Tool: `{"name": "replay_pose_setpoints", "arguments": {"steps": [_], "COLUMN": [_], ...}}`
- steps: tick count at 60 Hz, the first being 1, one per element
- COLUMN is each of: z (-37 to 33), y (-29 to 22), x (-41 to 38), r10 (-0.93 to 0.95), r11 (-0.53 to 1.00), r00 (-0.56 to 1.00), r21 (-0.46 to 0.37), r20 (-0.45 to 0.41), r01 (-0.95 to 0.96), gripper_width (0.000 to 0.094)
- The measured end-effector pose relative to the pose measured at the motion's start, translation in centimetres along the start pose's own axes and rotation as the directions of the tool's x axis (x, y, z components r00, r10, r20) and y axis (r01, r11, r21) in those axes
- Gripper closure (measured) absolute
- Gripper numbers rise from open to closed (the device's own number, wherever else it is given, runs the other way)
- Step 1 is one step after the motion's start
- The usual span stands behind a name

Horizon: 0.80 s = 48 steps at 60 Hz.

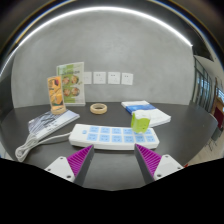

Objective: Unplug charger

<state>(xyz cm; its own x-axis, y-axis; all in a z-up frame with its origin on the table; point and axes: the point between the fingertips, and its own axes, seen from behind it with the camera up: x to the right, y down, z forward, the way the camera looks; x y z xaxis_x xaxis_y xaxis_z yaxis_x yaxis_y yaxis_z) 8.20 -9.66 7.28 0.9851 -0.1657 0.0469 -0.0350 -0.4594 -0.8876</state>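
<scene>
A white power strip [103,136] with pale blue socket faces lies flat on the dark table [180,140], just ahead of my fingers. A small yellow-green cube charger [140,121] stands at its right end and looks plugged in. My gripper [113,160] is open and empty. Its purple pads [81,158] are spread wide, short of the strip's near edge. The charger is ahead of the right finger and a little beyond it.
A white cable and a grey-white adapter [46,125] lie left of the strip. A tape roll [99,107] and an upright printed leaflet [68,88] stand behind it. A flat white and blue box [147,111] lies at the right. Wall sockets [113,77] are on the far wall.
</scene>
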Motion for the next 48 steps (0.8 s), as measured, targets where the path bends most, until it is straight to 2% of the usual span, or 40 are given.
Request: {"name": "replay_pose_setpoints", "arguments": {"steps": [3, 4, 16, 21, 30, 33, 35, 37, 42, 48], "z": [1.9, 0.1, 4.1, 6.6, 9.5, 9.9, 10.0, 9.7, 9.1, 8.7], "y": [-0.2, -0.2, -2.7, -3.4, -2.0, -2.0, -2.0, -2.0, -1.6, -1.3], "x": [1.7, -0.2, 0.3, 0.2, -0.2, -0.5, -0.9, -2.4, -3.7, -5.4], "r10": [0.002, 0.003, 0.024, -0.002, 0.013, 0.009, 0.006, 0.026, 0.059, 0.013], "r11": [1.0, 1.0, 0.999, 0.998, 0.999, 0.998, 0.997, 0.996, 0.992, 0.991], "r00": [1.0, 1.0, 1.0, 1.0, 1.0, 1.0, 1.0, 0.999, 0.998, 1.0], "r21": [0.003, 0.005, 0.048, 0.061, 0.045, 0.063, 0.077, 0.086, 0.109, 0.135], "r20": [-0.011, -0.002, 0.012, -0.014, -0.021, -0.02, -0.014, 0.032, 0.01, -0.007], "r01": [-0.002, -0.003, -0.025, 0.003, -0.012, -0.007, -0.005, -0.028, -0.06, -0.011], "gripper_width": [0.0094, 0.0094, 0.0106, 0.0098, 0.0116, 0.0131, 0.0275, 0.0419, 0.0478, 0.0543]}}
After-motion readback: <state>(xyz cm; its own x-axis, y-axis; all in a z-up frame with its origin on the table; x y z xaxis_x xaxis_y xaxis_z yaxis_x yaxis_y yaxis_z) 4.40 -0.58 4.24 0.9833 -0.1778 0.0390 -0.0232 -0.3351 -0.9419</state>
